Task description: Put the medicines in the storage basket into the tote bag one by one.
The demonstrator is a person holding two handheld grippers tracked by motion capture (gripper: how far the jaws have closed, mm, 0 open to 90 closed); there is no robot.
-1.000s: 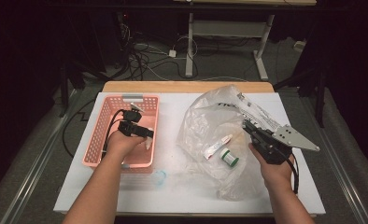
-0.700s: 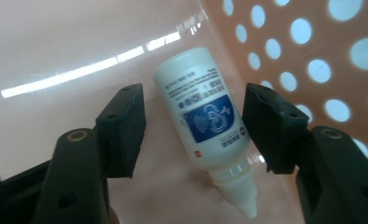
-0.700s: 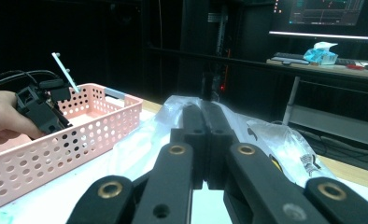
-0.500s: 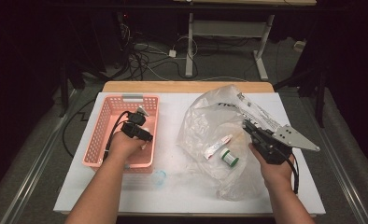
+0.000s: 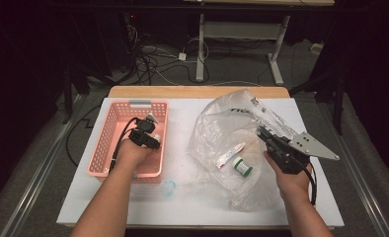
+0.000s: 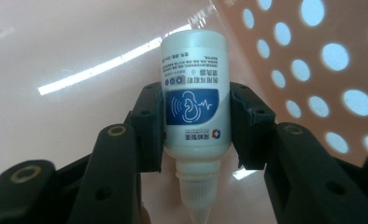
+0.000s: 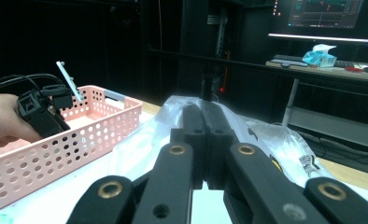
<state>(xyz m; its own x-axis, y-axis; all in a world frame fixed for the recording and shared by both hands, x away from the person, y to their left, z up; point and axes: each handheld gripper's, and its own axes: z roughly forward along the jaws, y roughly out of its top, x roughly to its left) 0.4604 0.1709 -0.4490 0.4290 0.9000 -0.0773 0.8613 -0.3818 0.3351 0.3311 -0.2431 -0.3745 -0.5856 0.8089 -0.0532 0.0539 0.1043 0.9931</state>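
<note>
A white dropper bottle point(image 6: 194, 70) with a blue label lies on the floor of the pink perforated basket point(image 5: 108, 143), nozzle toward the camera. My left gripper point(image 6: 196, 112) reaches down into the basket point(image 6: 313, 70); its jaws have just been closing and the pads now press the bottle's two sides. In the high view that gripper point(image 5: 152, 138) sits by the basket's right wall. My right gripper point(image 5: 261, 132) is shut on the right edge of a clear plastic bag point(image 5: 227, 123) and holds the film up. The right gripper view has the jaws point(image 7: 205, 112) together against the bag point(image 7: 275, 135).
Inside the bag lie a white tube point(image 5: 230, 154) and a small green-capped jar point(image 5: 242, 167). A small clear bluish piece point(image 5: 169, 187) rests on the white table point(image 5: 182, 207) in front of the basket. Dark floor with cables and a desk frame lies beyond.
The left hand has shifted slightly toward the near right part of the basket. The right hand and the bag have stayed put.
</note>
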